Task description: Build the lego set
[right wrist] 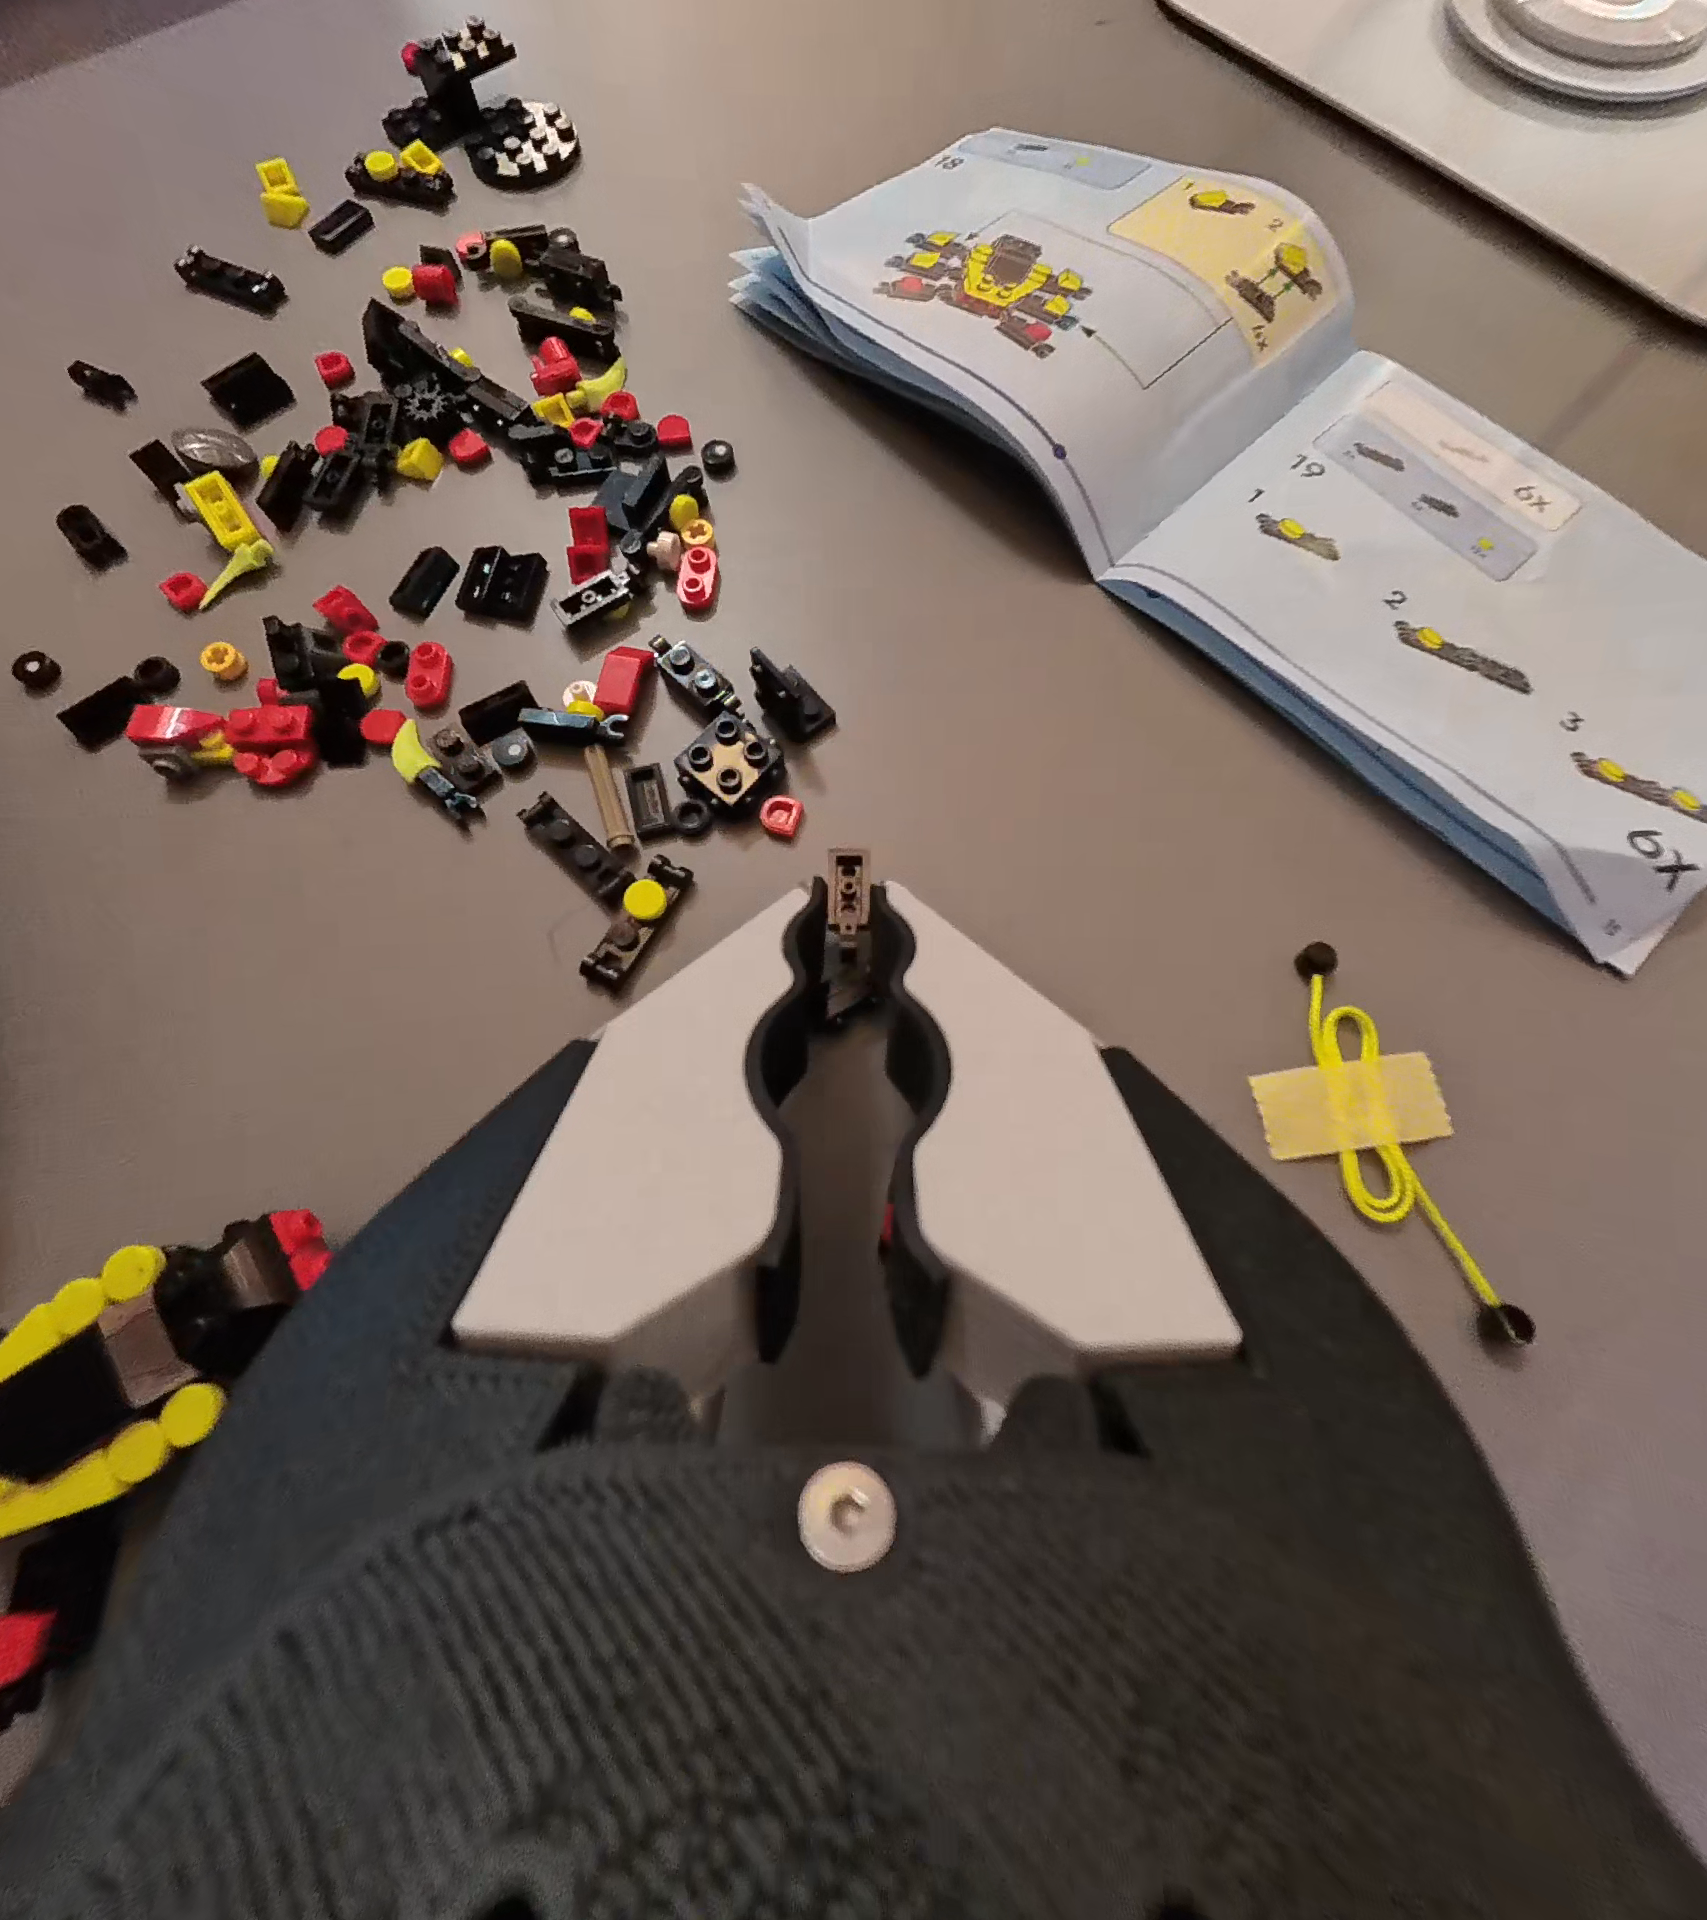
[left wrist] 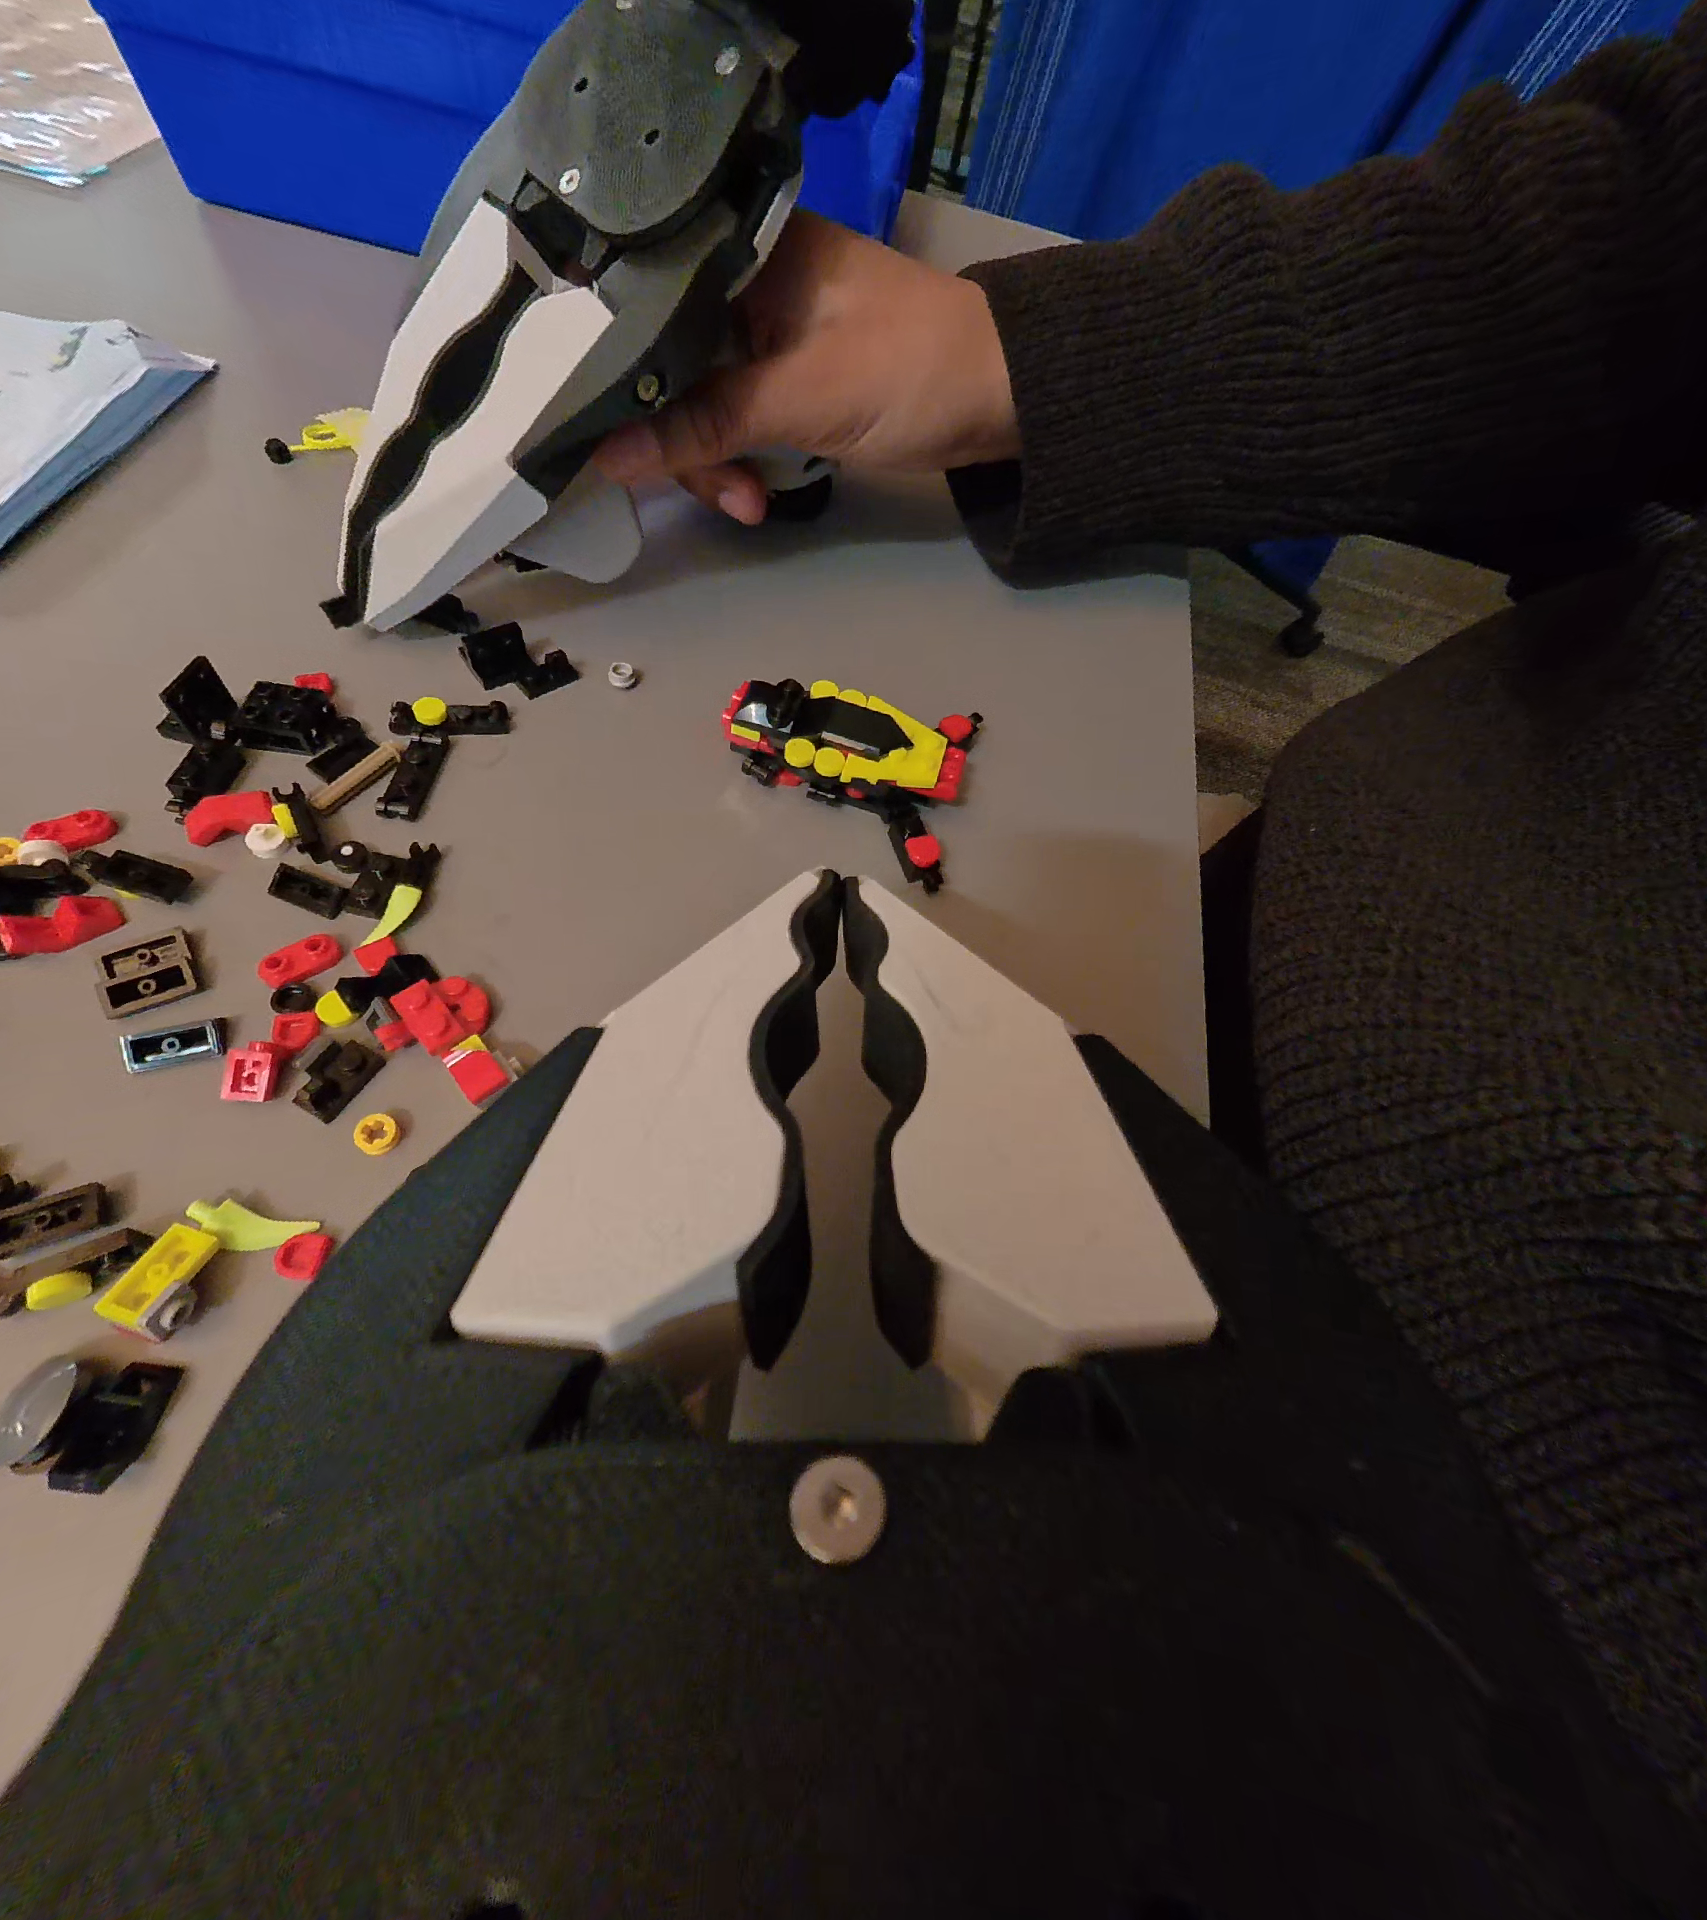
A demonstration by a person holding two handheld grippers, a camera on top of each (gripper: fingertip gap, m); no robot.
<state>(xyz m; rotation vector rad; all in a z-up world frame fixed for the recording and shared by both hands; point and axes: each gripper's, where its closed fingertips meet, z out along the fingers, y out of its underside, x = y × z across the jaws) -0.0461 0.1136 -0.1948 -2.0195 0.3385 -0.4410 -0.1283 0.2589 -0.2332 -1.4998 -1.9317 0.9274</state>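
Note:
My left gripper [left wrist: 841, 883] is shut with its pads meeting and nothing between them. It hovers just short of a small yellow, red and black brick model [left wrist: 849, 743] on the grey table [left wrist: 620, 831]. My right gripper [right wrist: 847, 902] is shut on a small black plate brick [right wrist: 847, 883] that sticks out past its fingertips. In the left wrist view the right gripper [left wrist: 361, 613] points down at the table, beside the pile of loose bricks [left wrist: 236, 935]. The model also shows at the lower left of the right wrist view [right wrist: 49, 1423].
Loose red, black and yellow bricks [right wrist: 433, 540] are spread ahead-left. An open instruction booklet [right wrist: 1348, 499] lies to the right, with a taped yellow string [right wrist: 1358, 1122] near it. A blue bin [left wrist: 309, 94] stands behind. The table edge [left wrist: 1187, 831] and a person's black sleeve [left wrist: 1348, 343] are at the right. My hands' fingertips stand some 15 cm from each other.

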